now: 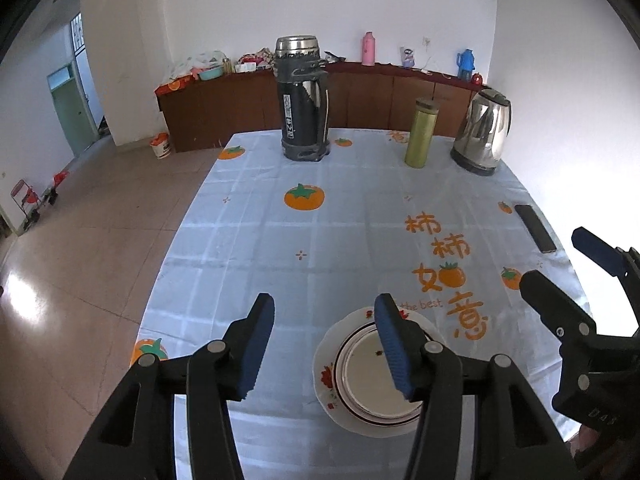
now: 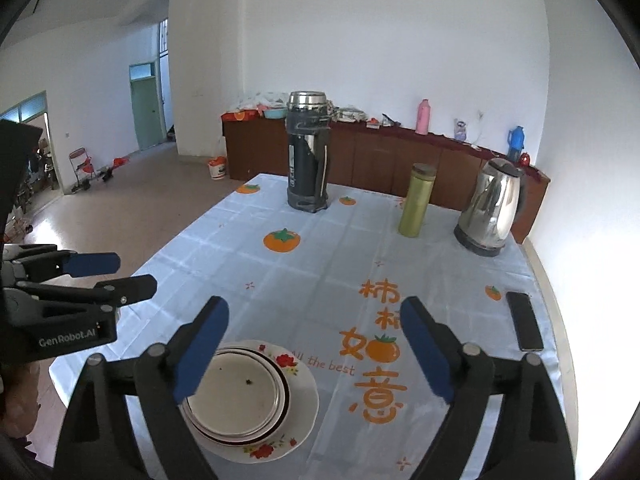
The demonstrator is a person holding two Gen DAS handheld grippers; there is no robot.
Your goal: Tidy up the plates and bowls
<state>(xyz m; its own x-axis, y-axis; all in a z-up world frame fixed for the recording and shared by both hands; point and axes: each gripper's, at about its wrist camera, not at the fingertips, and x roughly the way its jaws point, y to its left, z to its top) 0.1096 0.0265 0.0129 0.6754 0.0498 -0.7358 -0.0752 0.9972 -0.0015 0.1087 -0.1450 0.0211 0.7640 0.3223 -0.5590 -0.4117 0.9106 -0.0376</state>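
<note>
I see 1 stack of plates [image 2: 256, 396] on the tablecloth [image 1: 320, 240], at 6 o'clock near the table's front edge: 1 floral plate under 2, maybe 3 smaller ones. Both tools up off it: left gripper [image 1: 324, 352] wide, empty; right gripper [image 2: 316, 348] wide, empty. At 12: 1 big flask [image 1: 304, 96], 1 green bottle [image 1: 420, 132], 1 kettle [image 1: 484, 132]. 1 phone [image 2: 524, 320] at 3.
</note>
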